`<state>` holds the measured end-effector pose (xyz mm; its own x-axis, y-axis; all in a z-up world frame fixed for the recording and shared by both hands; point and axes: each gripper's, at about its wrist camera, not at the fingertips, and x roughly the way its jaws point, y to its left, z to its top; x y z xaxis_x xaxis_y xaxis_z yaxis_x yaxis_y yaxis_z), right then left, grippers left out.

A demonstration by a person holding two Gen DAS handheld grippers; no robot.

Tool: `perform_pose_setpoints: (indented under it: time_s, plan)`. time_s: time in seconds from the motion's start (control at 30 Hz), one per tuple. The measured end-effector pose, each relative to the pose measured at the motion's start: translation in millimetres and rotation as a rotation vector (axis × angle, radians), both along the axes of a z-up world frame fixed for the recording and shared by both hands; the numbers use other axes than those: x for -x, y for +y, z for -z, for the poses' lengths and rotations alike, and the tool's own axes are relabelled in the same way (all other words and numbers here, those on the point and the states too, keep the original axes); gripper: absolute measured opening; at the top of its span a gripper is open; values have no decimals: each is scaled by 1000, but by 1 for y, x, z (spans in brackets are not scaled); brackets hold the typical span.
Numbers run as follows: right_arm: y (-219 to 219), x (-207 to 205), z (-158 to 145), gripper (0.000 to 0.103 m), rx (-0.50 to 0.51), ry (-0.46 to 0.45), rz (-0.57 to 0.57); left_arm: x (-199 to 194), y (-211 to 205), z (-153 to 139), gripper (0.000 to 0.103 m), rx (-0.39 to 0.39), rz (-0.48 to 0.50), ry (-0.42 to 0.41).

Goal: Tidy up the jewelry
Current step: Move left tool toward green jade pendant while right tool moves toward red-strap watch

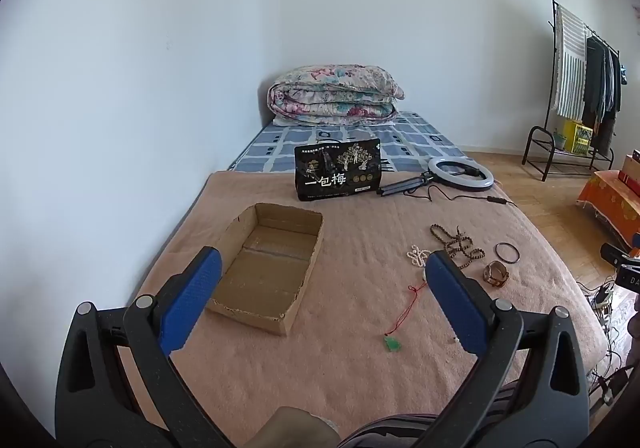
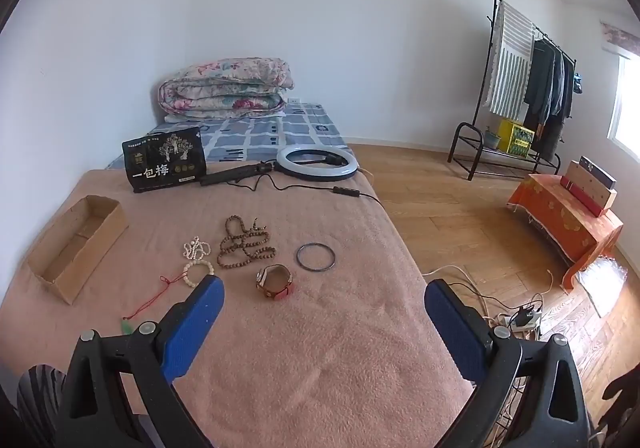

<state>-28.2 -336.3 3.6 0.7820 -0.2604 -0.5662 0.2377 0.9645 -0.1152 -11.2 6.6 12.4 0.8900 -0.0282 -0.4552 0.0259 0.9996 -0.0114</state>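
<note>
Jewelry [image 2: 248,244] lies scattered beside empty cardboard box [image 2: 76,244].

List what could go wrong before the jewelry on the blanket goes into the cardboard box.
1. The brown bead strand lies in tangled loops, so a pinch may lift only part and drag the rest.
2. The thin dark bangle lies flat on the soft blanket; pads may slip off.
3. The jade pendant's red cord runs close to the white bead bracelets and might snag them.

Evenly lit by soft daylight from a blown-out window [image 2: 628,99] at right, with faint shadows on the pink blanket [image 2: 300,348], strong fisheye bending of the walls, black vignette at every corner, and mild softness toward the edges in both views.
</note>
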Motion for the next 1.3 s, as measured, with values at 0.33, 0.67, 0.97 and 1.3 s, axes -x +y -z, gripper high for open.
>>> perform_pose_setpoints:
  time_s: [0.33,0.67,0.97,1.3]
  plan:
    - [8,-17,13,101,-43,18,23,-30,24,-5,103,2,27,43]
    - [14,-18,6,101,-59,7,9,-34,8,-5,103,-32,44,49]
    - [0,-28,4,101,-40,13,-70,-30,-7,-12,103,-22,-51,30]
    - [-8,-30,4,101,-42,3,-137,-22,-22,-22,103,-32,-80,33]
